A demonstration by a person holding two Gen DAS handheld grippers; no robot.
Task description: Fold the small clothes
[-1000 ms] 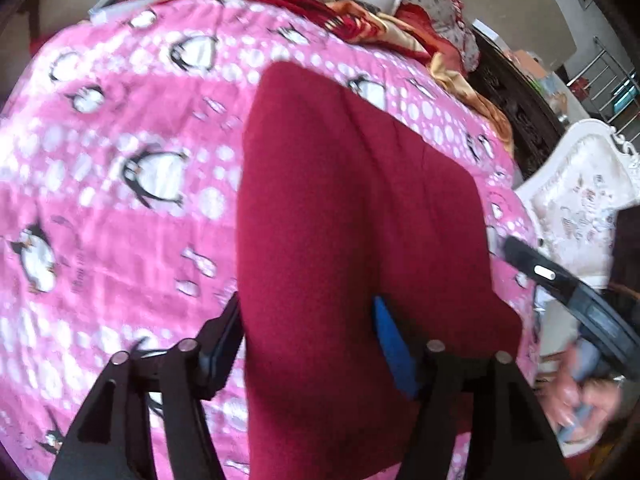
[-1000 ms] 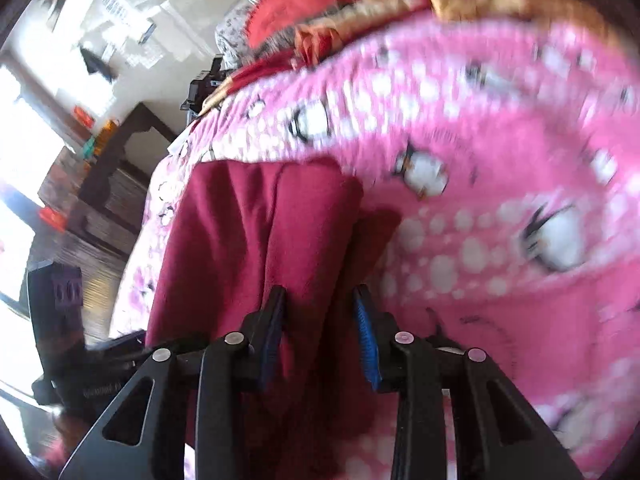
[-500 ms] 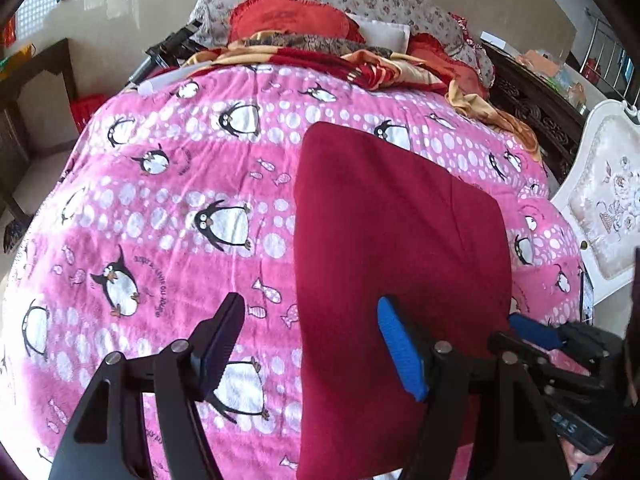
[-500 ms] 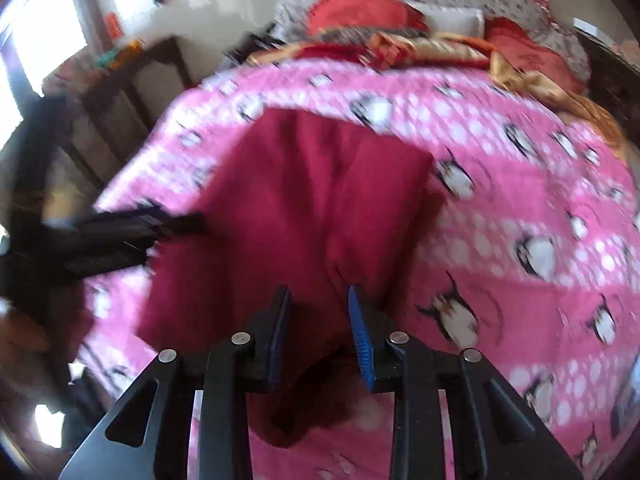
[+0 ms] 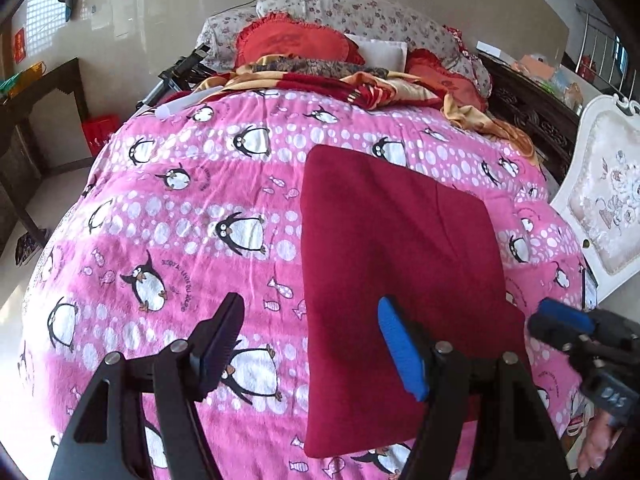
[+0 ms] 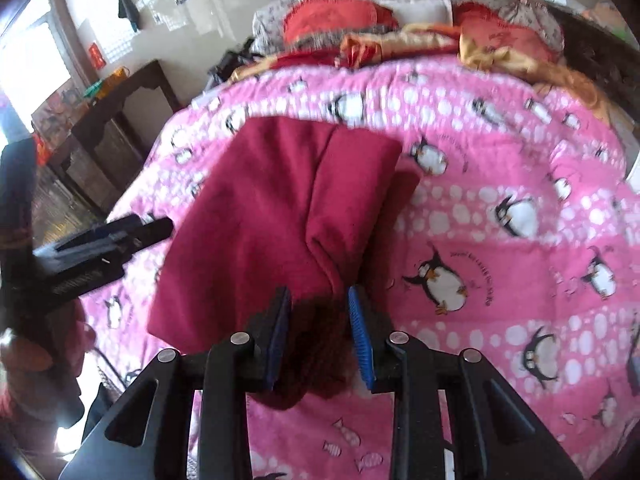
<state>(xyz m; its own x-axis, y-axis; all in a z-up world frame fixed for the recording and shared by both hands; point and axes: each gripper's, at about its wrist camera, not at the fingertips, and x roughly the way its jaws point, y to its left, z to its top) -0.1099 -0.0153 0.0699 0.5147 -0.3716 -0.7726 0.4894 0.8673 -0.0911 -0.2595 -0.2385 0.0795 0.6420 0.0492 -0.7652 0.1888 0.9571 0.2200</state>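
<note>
Nearest the camera, the left gripper (image 5: 310, 344) stands wide apart and holds nothing. A second ago its jaws straddled the near end of the dark red garment (image 5: 396, 276); they have since let go and drawn back and up, so the bed now shows in full. Its blue-padded finger (image 5: 400, 348) hangs over the garment's near left edge, the other over bare quilt.

The right gripper (image 6: 318, 332) has narrowed over the same second and is now clamped on the garment's near right corner, with bunched fabric rising in a ridge from between the blue pads (image 6: 360, 340). In my judgement one fold is laid down, and the right hand has the corner ready for the next.

The garment lies along the right half of the pink penguin quilt (image 5: 180, 240), its near end close to the quilt's near edge, far end about midway up the bed. It is a thick, matte, fleece-like cloth, roughly rectangular, with a lengthwise crease and a doubled layer showing along the right edge in the right wrist view. The quilt is plush and printed with white dots.

Beyond, at the head of the bed, lie a rumpled red-and-gold blanket (image 5: 380, 84) and floral pillows (image 5: 360, 12).
</note>
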